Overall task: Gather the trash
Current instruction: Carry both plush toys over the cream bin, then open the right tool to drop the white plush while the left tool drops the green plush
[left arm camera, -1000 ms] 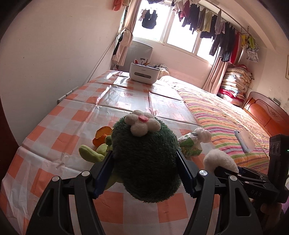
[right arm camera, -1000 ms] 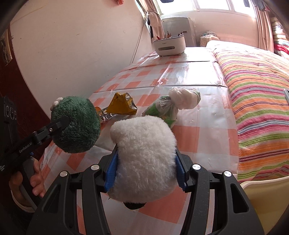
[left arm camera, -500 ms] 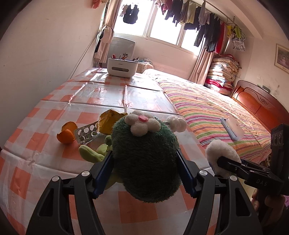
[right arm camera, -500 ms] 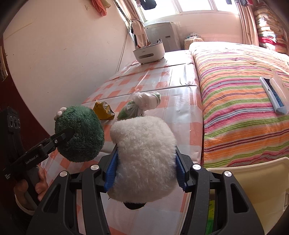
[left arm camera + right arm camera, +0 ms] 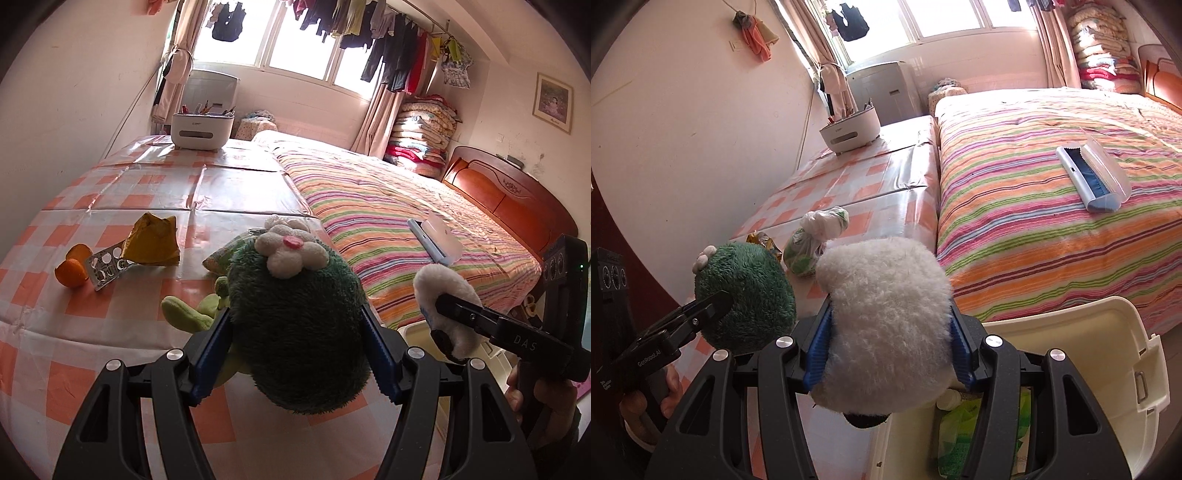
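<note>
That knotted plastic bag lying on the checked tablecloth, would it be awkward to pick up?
Probably light and floppy: the knotted plastic bag looks thin and crumpled. Its glossy film may slip between pads. Lying slumped on its side, it seems unlikely to roll.

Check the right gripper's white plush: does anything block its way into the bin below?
Nothing visible does. The right gripper holds the white plush over the near edge of the open cream bin, whose lid stands raised behind; only trash lies inside.

Two plush toys: one green (image 5: 299, 325), one white (image 5: 886, 317). On the worktop (image 5: 110, 184), near the green plush: one orange peel (image 5: 72, 267), one blister pack (image 5: 107, 264), one yellow wrapper (image 5: 151, 242), one knotted plastic bag (image 5: 816, 236). Beyond them, one white caddy (image 5: 201, 129). One cream bin (image 5: 1071, 339).
</note>
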{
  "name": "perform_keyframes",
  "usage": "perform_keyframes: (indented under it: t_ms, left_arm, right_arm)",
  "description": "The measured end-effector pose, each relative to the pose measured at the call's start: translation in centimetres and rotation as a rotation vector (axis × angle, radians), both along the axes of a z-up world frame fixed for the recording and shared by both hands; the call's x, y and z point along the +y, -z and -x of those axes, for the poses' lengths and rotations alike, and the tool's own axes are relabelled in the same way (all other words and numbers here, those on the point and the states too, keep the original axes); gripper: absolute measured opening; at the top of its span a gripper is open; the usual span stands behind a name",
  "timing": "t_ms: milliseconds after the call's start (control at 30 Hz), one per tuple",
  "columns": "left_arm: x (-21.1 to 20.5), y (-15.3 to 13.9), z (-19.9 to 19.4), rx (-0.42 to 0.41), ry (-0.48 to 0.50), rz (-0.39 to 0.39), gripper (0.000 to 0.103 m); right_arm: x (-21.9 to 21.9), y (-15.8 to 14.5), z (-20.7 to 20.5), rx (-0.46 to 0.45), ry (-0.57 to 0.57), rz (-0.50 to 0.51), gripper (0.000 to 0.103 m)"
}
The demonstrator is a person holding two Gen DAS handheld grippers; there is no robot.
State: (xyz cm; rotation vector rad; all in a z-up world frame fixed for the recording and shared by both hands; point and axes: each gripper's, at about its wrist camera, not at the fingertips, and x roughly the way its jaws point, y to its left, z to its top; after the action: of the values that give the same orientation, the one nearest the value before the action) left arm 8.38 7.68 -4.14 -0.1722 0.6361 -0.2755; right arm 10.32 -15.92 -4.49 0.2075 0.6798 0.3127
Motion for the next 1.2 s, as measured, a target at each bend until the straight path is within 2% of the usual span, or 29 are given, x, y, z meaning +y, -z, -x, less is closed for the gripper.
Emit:
perform_keyframes:
  t_ms: [967, 1067, 1200]
  left_arm:
    - [-9.9, 0.4, 2.0, 0.004, 0.212, -0.013, 0.066]
    - [-10.6, 0.4, 2.2, 0.006, 0.227, -0.016, 0.066]
    - [-11.7, 0.5, 2.3, 0.009, 0.247, -0.021, 0.066]
  right_arm:
    - [-8.8, 0.2, 5.8, -0.065, 0.222, -0.102, 0.058]
    - [-9.3, 0.2, 6.0, -0.069, 0.232, -0.113, 0.06]
    - [-9.9, 0.0, 6.4, -0.083, 0.252, -0.134, 0.069]
